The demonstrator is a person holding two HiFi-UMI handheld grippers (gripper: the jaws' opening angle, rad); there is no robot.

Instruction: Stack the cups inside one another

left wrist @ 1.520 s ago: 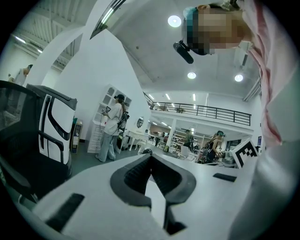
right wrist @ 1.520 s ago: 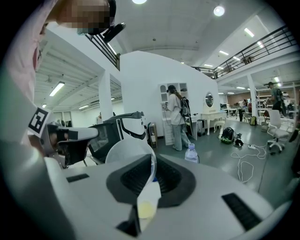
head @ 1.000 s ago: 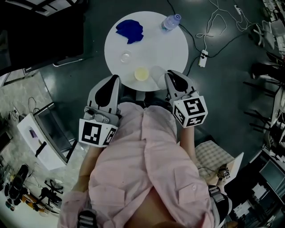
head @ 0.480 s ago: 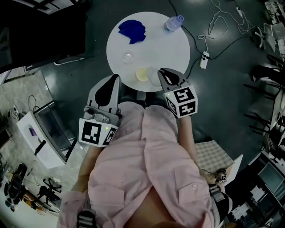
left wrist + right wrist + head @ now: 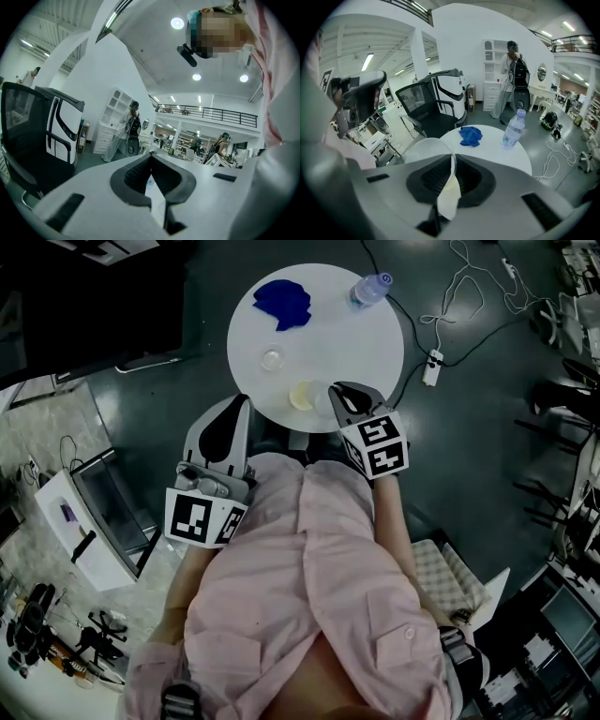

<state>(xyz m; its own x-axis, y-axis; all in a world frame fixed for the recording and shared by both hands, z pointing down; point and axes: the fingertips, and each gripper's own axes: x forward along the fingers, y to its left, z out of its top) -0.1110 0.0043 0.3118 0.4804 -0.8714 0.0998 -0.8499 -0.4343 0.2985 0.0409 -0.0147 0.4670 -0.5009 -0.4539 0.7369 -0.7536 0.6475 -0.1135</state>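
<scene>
Since the clear cup [image 5: 449, 194] looks thin, light and crushable, the right gripper [image 5: 339, 393] rightly pinches just its wall, beside the yellowish cup [image 5: 301, 395]. The left gripper [image 5: 240, 411] is closed and empty.

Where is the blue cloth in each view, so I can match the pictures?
Head view: blue cloth at the round table's top left.
Right gripper view: mid-frame, on the table's far part.
Left gripper view: not in it.
Shared landmark: water bottle, right of the cloth in both.
</scene>
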